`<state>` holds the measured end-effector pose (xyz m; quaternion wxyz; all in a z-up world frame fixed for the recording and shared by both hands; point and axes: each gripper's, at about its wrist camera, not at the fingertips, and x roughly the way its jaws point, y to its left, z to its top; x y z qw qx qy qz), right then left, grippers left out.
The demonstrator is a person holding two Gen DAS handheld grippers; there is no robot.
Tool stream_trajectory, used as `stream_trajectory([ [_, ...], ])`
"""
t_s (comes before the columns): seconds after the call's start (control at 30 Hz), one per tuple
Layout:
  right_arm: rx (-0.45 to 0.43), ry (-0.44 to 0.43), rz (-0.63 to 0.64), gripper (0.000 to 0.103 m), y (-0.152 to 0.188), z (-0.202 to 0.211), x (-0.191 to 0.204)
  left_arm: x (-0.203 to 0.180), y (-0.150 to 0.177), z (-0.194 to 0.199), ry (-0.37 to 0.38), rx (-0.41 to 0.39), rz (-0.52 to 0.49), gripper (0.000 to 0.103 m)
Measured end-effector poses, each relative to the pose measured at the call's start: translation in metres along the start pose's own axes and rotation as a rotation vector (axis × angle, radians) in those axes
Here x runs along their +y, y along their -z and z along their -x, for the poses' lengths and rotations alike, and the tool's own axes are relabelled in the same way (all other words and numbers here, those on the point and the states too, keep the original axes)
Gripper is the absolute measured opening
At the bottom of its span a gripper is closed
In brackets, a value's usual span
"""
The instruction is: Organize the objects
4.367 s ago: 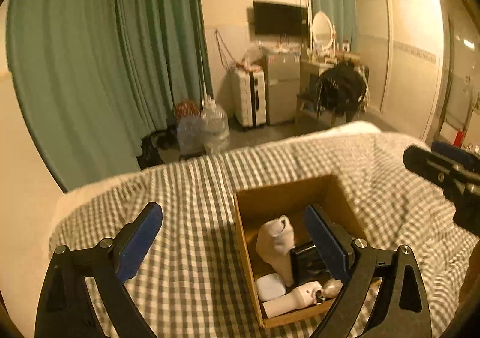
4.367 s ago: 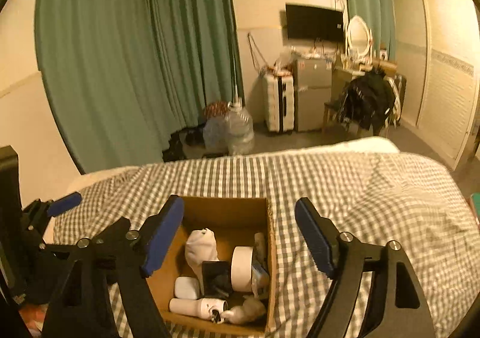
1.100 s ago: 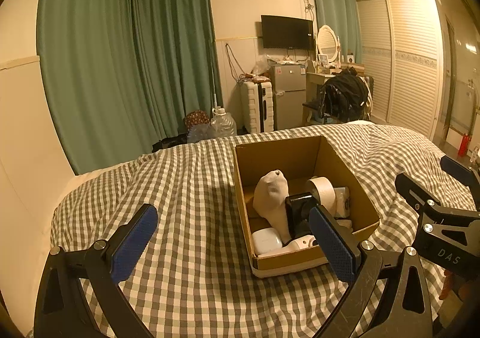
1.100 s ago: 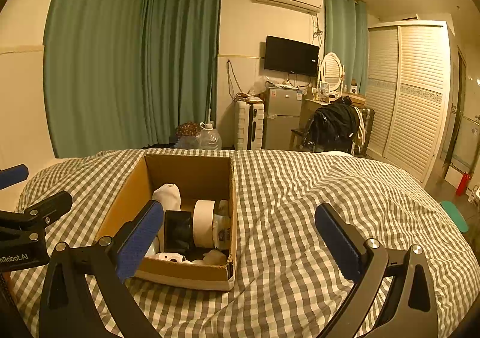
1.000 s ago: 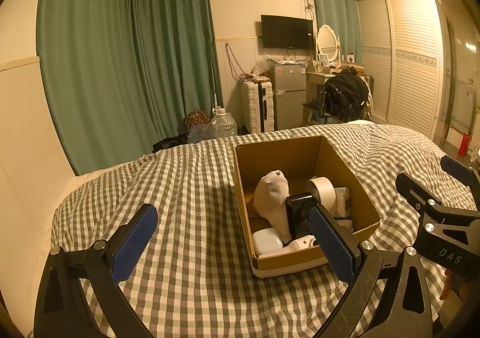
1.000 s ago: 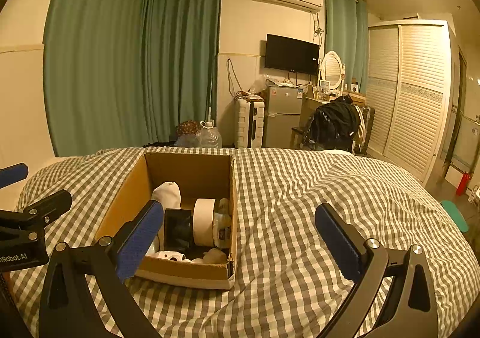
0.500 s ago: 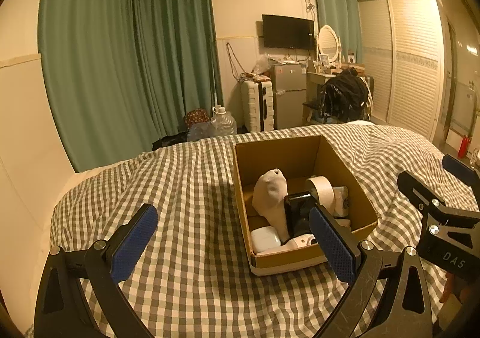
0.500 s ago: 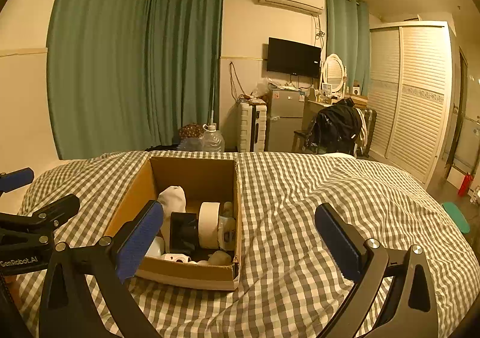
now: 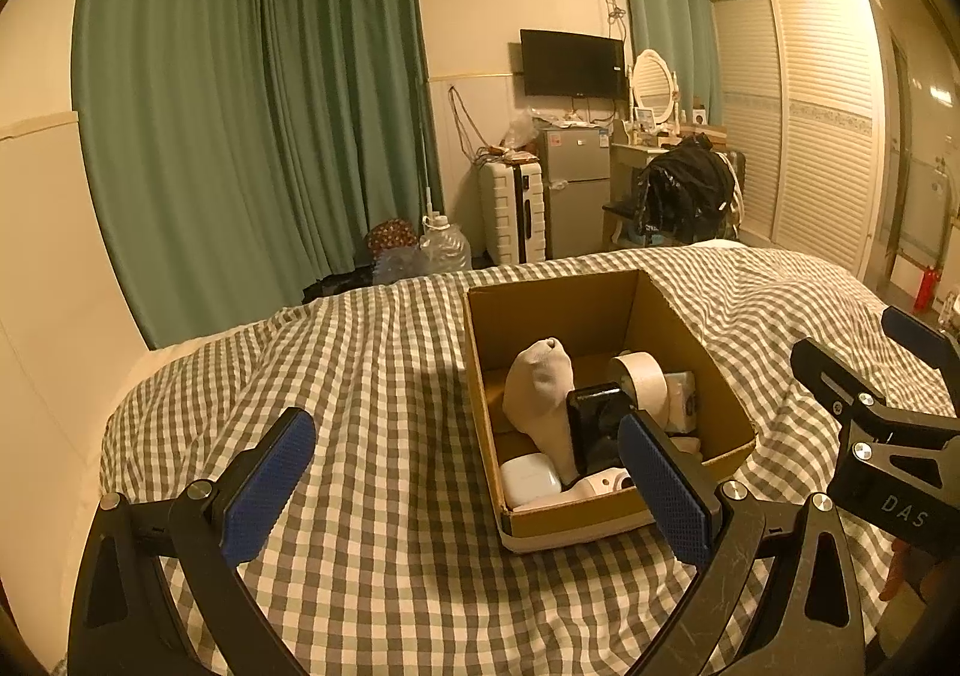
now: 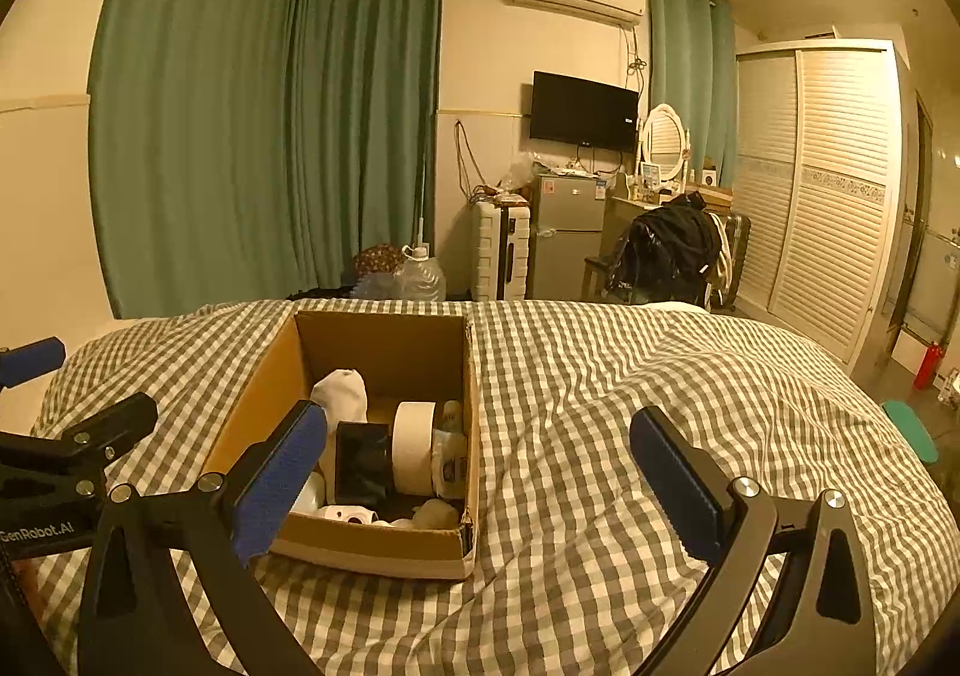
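Sitting on the checked bedspread (image 10: 600,406) is an open cardboard box (image 10: 384,352), roughly mid-bed, with both grippers held over the near edge of the bed. The left gripper (image 9: 462,490) has its blue-padded fingers (image 9: 267,487) spread wide and holds nothing; its right finger overlaps the box's near right corner in its own view. The right gripper (image 10: 480,472) is likewise spread wide and empty, its left finger over the box's near left side.

Inside the box a white sock (image 9: 540,394) stands upright toward the left, a roll of tape (image 9: 639,376) stands on edge to its right, and a black boxy object (image 9: 594,424) sits between them at the near side. A small white case (image 9: 528,475) lies in the near left corner, with a white bottle-like item (image 10: 447,451) along the right wall.

Green curtains (image 10: 270,124) hang on the far wall, with a TV (image 10: 585,109), a small fridge (image 10: 567,238) and a white suitcase (image 10: 501,250) beyond the bed.
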<state>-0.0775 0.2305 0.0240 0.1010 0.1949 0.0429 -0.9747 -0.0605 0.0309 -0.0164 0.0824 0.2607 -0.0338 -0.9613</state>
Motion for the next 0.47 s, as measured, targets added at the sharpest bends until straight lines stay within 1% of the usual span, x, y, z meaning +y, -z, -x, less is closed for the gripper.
stream_trajectory([
  [0.1,0.005,0.002,-0.003,0.101,0.0021,-0.0014,-0.0001,-0.0008,0.0001,-0.0009,0.003,0.008,-0.002,0.103],
  [0.47,0.015,0.004,0.012,0.101,0.0030,-0.0029,0.0033,-0.0009,-0.0005,0.0033,-0.004,-0.010,-0.009,0.103],
])
